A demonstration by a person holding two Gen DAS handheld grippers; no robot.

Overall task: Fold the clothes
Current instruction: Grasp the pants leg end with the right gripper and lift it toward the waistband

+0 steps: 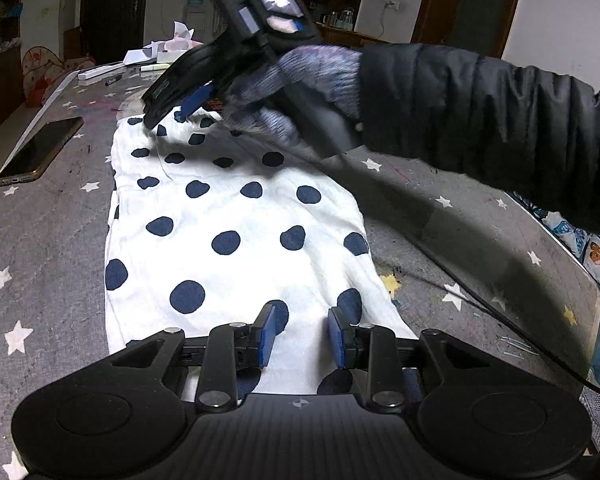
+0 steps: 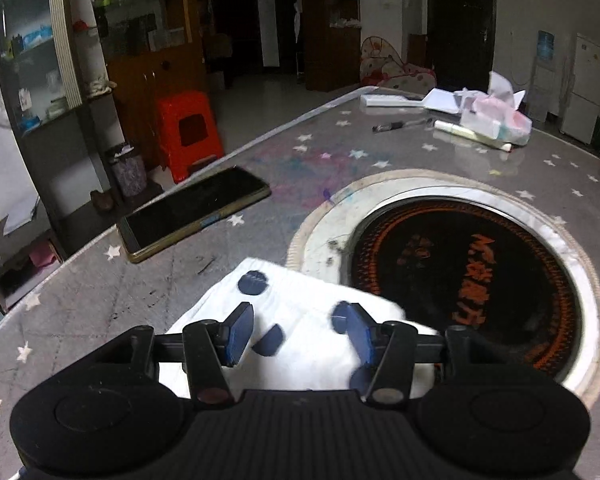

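Close in, the left gripper (image 1: 302,334) sits low over the near end of the polka-dot garment (image 1: 236,216), its blue pads parted with white cloth showing between them, not pinched. That white garment with navy dots lies flat and lengthwise on the grey star-printed tablecloth (image 1: 44,240), running away up the table. At its far end, the right gripper (image 1: 180,110) hovers over the far edge, carried by a knit-gloved hand (image 1: 300,84) in a dark puffy sleeve (image 1: 480,108); from its own camera the jaws stand apart, cloth beneath them, nothing clamped. A black cable (image 1: 480,300) trails across the table on the right. To the left, a dark phone (image 2: 196,212) lies face up, well apart from the garment. Just beyond the garment's edge, a round black inset plate (image 2: 468,276) with orange characters, too blurred to read. Farther back, a pen (image 2: 388,126), papers and a tissue pack (image 2: 496,118); an orange stool (image 2: 188,132) on the floor.
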